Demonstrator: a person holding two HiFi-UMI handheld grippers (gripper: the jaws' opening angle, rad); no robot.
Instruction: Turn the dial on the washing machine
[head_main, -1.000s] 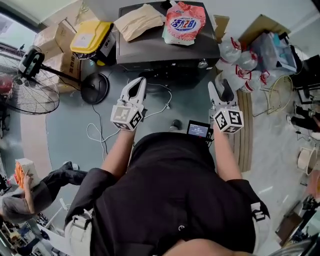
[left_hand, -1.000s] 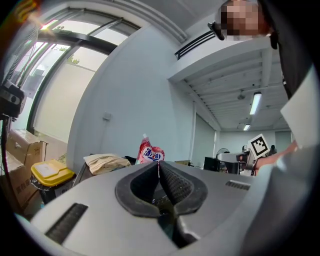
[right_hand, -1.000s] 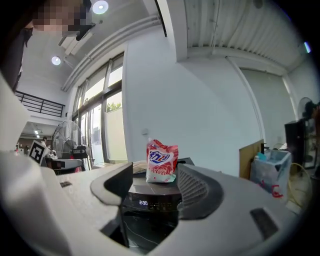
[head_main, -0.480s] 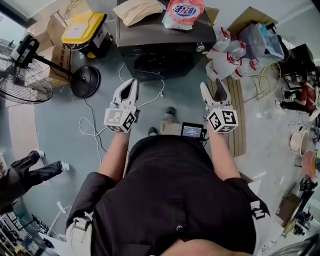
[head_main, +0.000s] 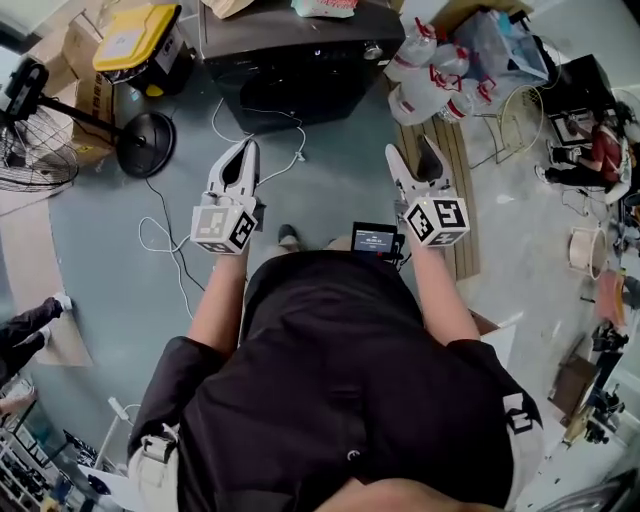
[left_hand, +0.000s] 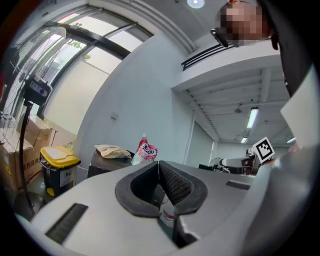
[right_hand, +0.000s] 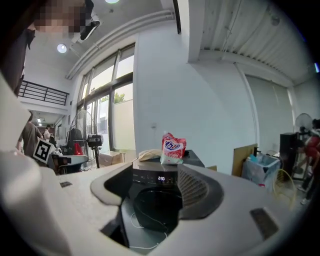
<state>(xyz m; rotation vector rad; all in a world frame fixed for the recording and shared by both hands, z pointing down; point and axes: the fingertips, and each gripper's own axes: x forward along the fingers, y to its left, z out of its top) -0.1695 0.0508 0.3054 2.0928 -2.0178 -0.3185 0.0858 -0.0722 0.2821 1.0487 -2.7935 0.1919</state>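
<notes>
Well back from the washing machine (head_main: 290, 70), I hold both tools out over the grey floor (head_main: 340, 180). The right gripper (head_main: 411, 150) has its jaws parted with nothing between them. The left gripper (head_main: 244, 150) has its pads met at the tips, clamping nothing. The dial (head_main: 373, 51), a small bright knob at the right end of the machine's front panel, is well apart from both grippers. The chief hazard, as I judge it, is a white cable (head_main: 296, 135) looped on the floor along the machine's front edge. A foot or a low tool could snag it on the approach. A cluster of water bottles (head_main: 415, 70) crowds the machine's front right corner, just beside the dial. A wide swing of the right gripper there might knock them over. Jaws closing off-centre on so small a knob could slip round it instead of turning it. A wooden board (head_main: 458, 180) lies on the floor to the right, and a fan base (head_main: 146, 143) and a yellow-lidded bin (head_main: 133, 38) stand off the machine's left side. A detergent pouch (right_hand: 173, 148) sits on the machine's top.
</notes>
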